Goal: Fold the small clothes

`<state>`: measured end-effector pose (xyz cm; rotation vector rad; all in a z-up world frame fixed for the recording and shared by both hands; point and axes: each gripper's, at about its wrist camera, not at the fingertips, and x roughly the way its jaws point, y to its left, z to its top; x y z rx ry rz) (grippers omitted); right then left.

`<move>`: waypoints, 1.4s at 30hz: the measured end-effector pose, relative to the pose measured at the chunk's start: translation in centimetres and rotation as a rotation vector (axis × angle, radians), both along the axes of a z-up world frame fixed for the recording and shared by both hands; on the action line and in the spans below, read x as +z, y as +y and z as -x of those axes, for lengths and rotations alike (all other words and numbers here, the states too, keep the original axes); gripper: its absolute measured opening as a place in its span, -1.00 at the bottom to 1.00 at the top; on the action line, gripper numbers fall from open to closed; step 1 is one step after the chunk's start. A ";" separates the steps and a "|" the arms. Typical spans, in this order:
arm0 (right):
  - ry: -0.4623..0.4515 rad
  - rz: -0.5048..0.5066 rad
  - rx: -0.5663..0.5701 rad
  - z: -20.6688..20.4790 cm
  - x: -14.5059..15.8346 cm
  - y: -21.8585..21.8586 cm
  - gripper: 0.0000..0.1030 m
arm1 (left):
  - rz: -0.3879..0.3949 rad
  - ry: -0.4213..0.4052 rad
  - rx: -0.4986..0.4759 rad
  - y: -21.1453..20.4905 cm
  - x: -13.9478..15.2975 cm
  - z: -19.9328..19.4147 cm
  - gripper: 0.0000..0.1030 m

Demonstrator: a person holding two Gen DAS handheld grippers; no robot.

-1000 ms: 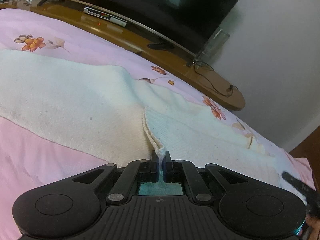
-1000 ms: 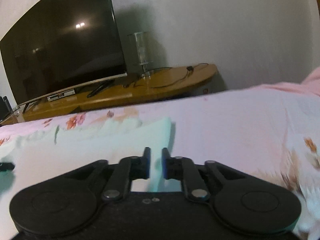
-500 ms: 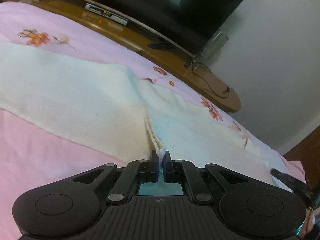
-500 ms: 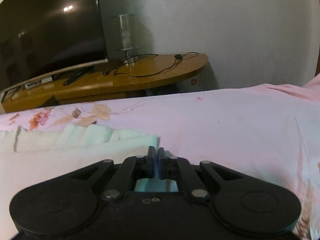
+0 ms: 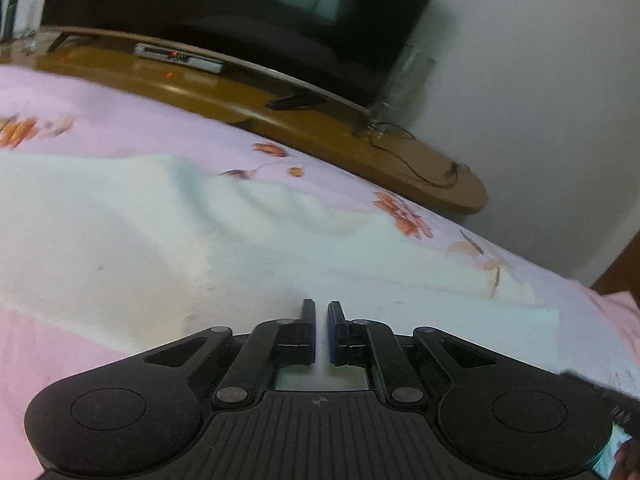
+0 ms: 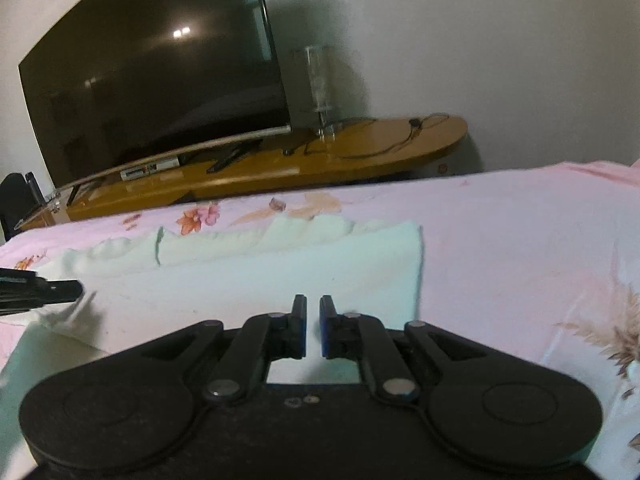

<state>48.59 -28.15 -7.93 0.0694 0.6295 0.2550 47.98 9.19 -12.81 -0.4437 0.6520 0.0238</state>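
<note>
A cream knitted garment (image 5: 160,232) lies spread flat on the pink floral bedsheet (image 5: 100,120). It also shows in the right wrist view (image 6: 280,272), with its folded right edge near the middle. My left gripper (image 5: 321,312) hovers just over the garment's near edge, jaws slightly apart with nothing between them. My right gripper (image 6: 313,308) is over the garment's near right part, jaws slightly apart and empty. The left gripper's finger (image 6: 40,292) shows at the left edge of the right wrist view.
A curved wooden TV stand (image 6: 280,160) with a large dark television (image 6: 152,76), a set-top box (image 5: 180,58), cables and a clear glass holder (image 6: 320,84) stands beyond the bed. A white wall (image 6: 480,40) is behind. Bare pink sheet (image 6: 520,240) lies right of the garment.
Both grippers have let go of the garment: the left held a raised edge, the right was shut half a second ago. The lifted fold now lies flat. Both jaws stand slightly open.
</note>
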 end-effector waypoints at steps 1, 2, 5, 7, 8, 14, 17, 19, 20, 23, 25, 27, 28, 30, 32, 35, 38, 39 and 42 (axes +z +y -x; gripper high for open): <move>0.021 0.031 -0.001 -0.2 -0.5 0.0 -0.87 | -0.011 -0.001 0.014 0.6 0.0 0.6 -0.87; 0.021 0.044 -0.005 -0.1 -0.8 -0.4 -0.91 | -0.036 -0.009 0.033 1.4 0.0 1.4 -0.87; 0.021 0.054 -0.046 0.3 -0.6 -1.9 -0.95 | -0.055 -0.020 0.055 4.1 -0.4 2.9 -0.88; 0.026 0.046 -0.061 0.5 -0.8 -2.4 -0.94 | -0.065 -0.006 0.049 5.0 0.0 3.0 -0.88; 0.025 0.047 -0.057 0.6 -0.8 -2.3 -0.92 | -0.063 -0.010 0.049 5.5 0.6 3.3 -0.84; -0.034 -0.043 -0.071 2.6 1.8 -2.4 -0.57 | -0.005 -0.177 0.280 13.7 2.8 10.7 0.22; -0.038 -0.055 -0.053 4.7 2.6 -2.9 -0.57 | 0.115 -0.132 0.494 21.2 1.4 13.9 0.22; -0.032 -0.037 -0.038 6.1 2.7 -3.1 -0.57 | 0.225 -0.138 0.642 25.6 0.2 16.1 0.21; -0.026 -0.033 -0.033 6.6 2.7 -3.2 -0.57 | 0.261 -0.140 0.702 27.5 -0.3 16.9 0.21; 0.000 -0.015 -0.037 7.6 2.5 -3.4 -0.57 | 0.368 -0.151 0.737 31.2 -1.9 17.6 -0.10; 0.016 -0.013 -0.045 7.9 2.2 -3.1 -0.57 | 0.398 -0.144 0.743 32.6 -2.4 17.1 -0.35; 0.034 -0.020 -0.053 7.8 1.9 -2.9 -0.57 | 0.420 -0.140 0.748 33.4 -2.9 16.5 -0.54; 0.041 -0.025 -0.056 7.7 1.9 -2.8 -0.57 | 0.427 -0.132 0.751 33.8 -3.0 16.1 -0.69; 0.046 -0.022 -0.057 7.6 1.9 -2.3 -0.57 | 0.425 -0.103 0.758 34.2 -3.3 15.1 -0.90; 0.052 -0.020 -0.050 7.4 1.9 -1.9 -0.57 | 0.430 -0.140 0.780 34.1 -2.7 15.3 -0.95; 0.041 -0.019 -0.045 7.1 2.3 -1.7 -0.57 | 0.404 -0.278 0.801 34.1 -1.0 17.9 -0.95; 0.037 -0.024 -0.054 6.8 2.4 -1.8 -0.57 | 0.356 -0.200 0.821 34.4 -2.7 18.3 -0.95; 0.041 -0.027 -0.059 6.8 2.3 -2.0 -0.57 | 0.347 -0.162 0.817 34.4 -3.5 18.3 -0.94; 0.061 -0.039 -0.077 6.7 1.9 -2.4 -0.57 | 0.331 -0.182 0.818 34.1 -3.7 18.2 -0.94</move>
